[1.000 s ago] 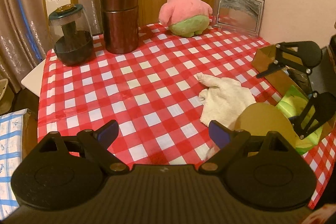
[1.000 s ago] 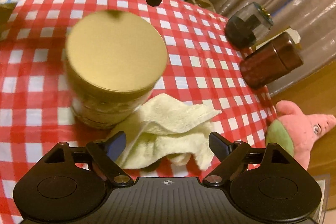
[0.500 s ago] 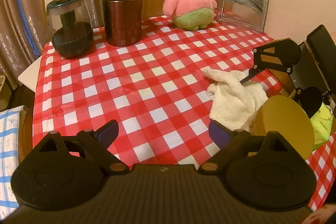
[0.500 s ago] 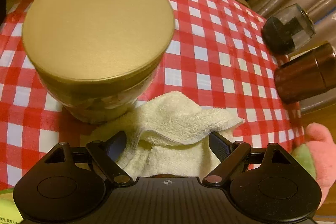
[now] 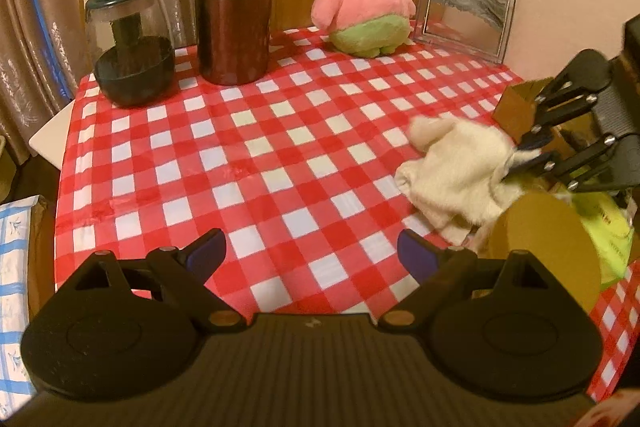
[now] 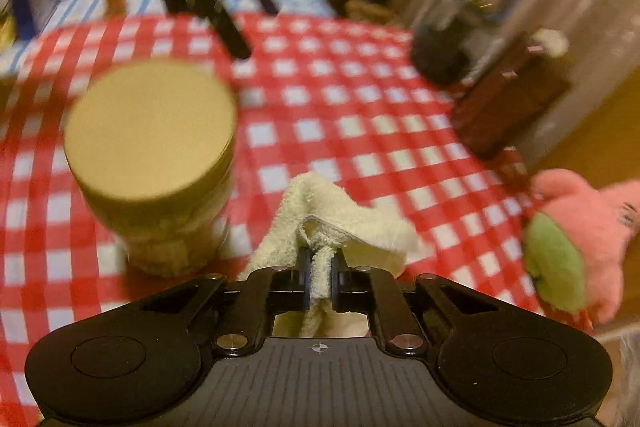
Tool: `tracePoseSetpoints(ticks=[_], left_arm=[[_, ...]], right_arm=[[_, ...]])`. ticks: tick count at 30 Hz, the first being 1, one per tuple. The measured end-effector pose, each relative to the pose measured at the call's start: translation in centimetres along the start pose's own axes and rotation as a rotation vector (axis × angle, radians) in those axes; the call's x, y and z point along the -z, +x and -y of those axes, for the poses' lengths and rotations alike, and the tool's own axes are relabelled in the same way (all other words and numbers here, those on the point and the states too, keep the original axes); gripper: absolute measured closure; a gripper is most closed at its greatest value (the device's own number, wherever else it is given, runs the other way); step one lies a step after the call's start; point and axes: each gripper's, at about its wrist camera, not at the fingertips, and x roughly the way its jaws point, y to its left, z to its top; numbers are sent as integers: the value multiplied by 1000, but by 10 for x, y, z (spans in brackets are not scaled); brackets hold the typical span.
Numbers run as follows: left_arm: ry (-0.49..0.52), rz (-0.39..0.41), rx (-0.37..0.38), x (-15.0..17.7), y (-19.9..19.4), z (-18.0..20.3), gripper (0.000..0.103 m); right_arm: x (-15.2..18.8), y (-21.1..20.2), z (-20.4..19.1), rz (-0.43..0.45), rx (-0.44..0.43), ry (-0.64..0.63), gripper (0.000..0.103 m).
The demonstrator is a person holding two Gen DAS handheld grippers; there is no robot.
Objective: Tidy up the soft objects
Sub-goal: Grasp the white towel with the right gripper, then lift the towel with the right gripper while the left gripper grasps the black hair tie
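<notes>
A cream towel (image 5: 460, 167) lies crumpled at the right side of the red checked table (image 5: 260, 155). My right gripper (image 6: 320, 281) is shut on a fold of the towel (image 6: 340, 215); it also shows in the left wrist view (image 5: 528, 157), pinching the towel's right edge. A pink and green star plush (image 5: 364, 11) sits upright at the far side of the table and shows in the right wrist view (image 6: 576, 239). My left gripper (image 5: 312, 255) is open and empty above the table's near edge.
A gold-lidded jar (image 5: 548, 247) stands right beside the towel (image 6: 152, 147). A brown canister (image 5: 232, 15) and a glass jar with dark contents (image 5: 132, 43) stand at the far left. A picture frame (image 5: 464, 15) leans at the back right. A cardboard box (image 5: 516, 103) and green packet (image 5: 604, 227) sit at right.
My right gripper has closed on the towel and pulled its fold up off the table. The left gripper has stayed open and drifted slightly.
</notes>
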Motion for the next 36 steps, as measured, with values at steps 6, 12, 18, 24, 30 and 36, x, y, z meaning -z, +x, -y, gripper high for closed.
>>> tracePoseSetpoints(ticks=[6, 12, 18, 24, 30, 36], left_arm=[[19, -9, 38, -27, 3, 9, 12], [95, -48, 103, -61, 25, 36, 12], [200, -109, 171, -86, 49, 72, 12], [350, -184, 249, -101, 70, 109, 15], [496, -321, 368, -109, 101, 137, 33], [683, -471, 428, -102, 129, 165, 54]], right_arm=[[2, -55, 14, 72, 122, 111, 94], [14, -87, 25, 71, 259, 234, 94], [26, -111, 37, 86, 386, 339, 94], [38, -126, 44, 87, 414, 413, 94], [46, -122, 47, 85, 411, 477, 94], [58, -114, 53, 67, 403, 540, 94]])
